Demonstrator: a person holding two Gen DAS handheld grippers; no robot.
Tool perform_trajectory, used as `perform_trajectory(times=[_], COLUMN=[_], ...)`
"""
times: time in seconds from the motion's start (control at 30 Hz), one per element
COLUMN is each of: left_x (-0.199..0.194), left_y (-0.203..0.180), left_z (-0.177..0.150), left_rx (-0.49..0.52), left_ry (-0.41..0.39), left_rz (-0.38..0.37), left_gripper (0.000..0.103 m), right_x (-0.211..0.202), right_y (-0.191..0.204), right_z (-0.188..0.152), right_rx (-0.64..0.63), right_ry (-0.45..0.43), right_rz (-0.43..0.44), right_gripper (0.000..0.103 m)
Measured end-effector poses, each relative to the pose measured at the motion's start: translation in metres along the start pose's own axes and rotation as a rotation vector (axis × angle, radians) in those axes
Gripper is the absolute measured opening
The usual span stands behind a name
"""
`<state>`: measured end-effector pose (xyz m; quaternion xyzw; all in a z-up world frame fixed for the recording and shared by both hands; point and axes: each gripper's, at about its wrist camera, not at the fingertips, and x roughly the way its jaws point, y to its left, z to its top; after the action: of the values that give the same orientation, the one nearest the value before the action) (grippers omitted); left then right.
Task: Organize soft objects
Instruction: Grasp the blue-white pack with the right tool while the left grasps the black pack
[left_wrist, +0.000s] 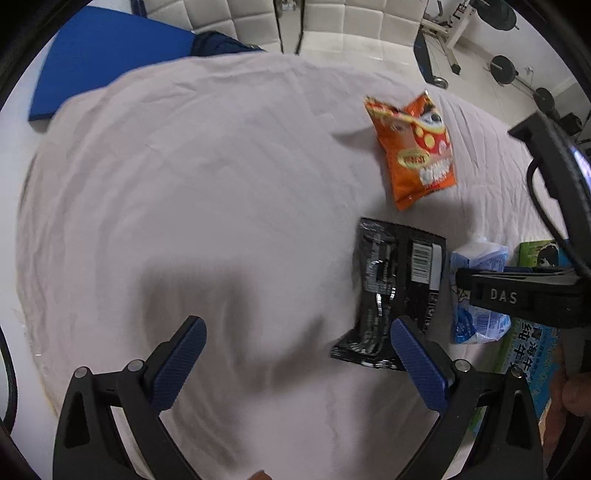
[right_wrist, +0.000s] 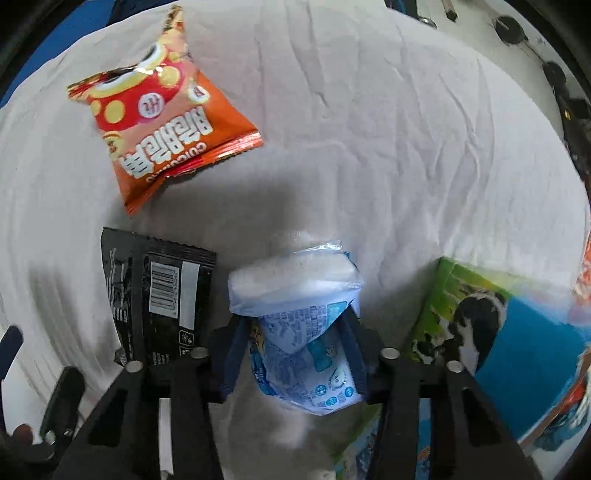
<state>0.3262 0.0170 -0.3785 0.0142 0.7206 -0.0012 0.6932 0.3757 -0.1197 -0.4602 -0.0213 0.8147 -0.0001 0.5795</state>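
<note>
My right gripper (right_wrist: 295, 343) is shut on a blue and white soft pack (right_wrist: 299, 332), held just above the white cloth; the pack also shows in the left wrist view (left_wrist: 476, 291), under the right gripper's body. A black snack packet (left_wrist: 395, 291) lies on the cloth just left of it, and shows too in the right wrist view (right_wrist: 159, 291). An orange snack bag (left_wrist: 413, 151) lies farther back, seen also in the right wrist view (right_wrist: 159, 114). My left gripper (left_wrist: 295, 365) is open and empty, its right finger just over the black packet's near edge.
A green and blue milk carton box (right_wrist: 517, 343) stands to the right of the held pack, also visible in the left wrist view (left_wrist: 535, 347). A blue mat (left_wrist: 103, 55) lies at the far left. White chairs (left_wrist: 354, 22) and gym weights (left_wrist: 502, 68) stand beyond the cloth.
</note>
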Motion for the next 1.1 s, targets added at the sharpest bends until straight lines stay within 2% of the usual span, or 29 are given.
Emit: perform_trajectory(times=[0.13,0.37,0.4,0.43,0.5,0.57,0.63,0.67,0.77,0.97,1.1], left_x=[0.018,0.060,0.065,0.070,0.077,0.080,0.076,0.072,0.067,0.066,0.064], left_y=[-0.010,-0.049,-0.053,-0.057,-0.064,-0.067,-0.063,-0.059,-0.045,0.016,0.047], left_z=[0.002,0.009,0.010,0.011,0.011,0.009,0.007,0.006,0.004,-0.028,-0.049], left_rx=[0.009,0.115,0.130,0.152,0.189,0.218,0.221,0.223,0.202,0.067,-0.018], left_ry=[0.029,0.095,0.103,0.110,0.110,0.084,0.060,0.043,0.038,0.045,0.043], left_rz=[-0.072,-0.109,-0.092,-0.086,-0.070,-0.035,-0.032,-0.025,-0.015,-0.002,-0.016], left_gripper=[0.103,0.103,0.102,0.097,0.097,0.088,0.060,0.058,0.056,0.056,0.056], right_x=[-0.010,-0.016,-0.016,-0.018,-0.018,-0.017,-0.016,-0.015,-0.013,-0.005,-0.002], right_y=[-0.005,-0.026,-0.027,-0.027,-0.025,-0.028,-0.017,-0.013,0.006,0.047,0.073], right_z=[0.003,0.019,0.021,0.021,0.024,0.026,0.022,0.020,0.010,-0.023,-0.049], right_rx=[-0.015,0.010,0.008,0.002,-0.010,-0.013,-0.018,-0.017,-0.023,-0.097,-0.159], right_ry=[-0.011,-0.002,0.001,0.001,0.002,0.003,-0.002,-0.003,-0.001,0.007,-0.022], right_rz=[0.004,0.024,0.025,0.020,0.005,0.005,0.003,0.010,0.038,0.090,0.065], right_gripper=[0.041,0.041,0.041,0.041,0.041,0.041,0.041,0.041,0.041,0.041,0.041])
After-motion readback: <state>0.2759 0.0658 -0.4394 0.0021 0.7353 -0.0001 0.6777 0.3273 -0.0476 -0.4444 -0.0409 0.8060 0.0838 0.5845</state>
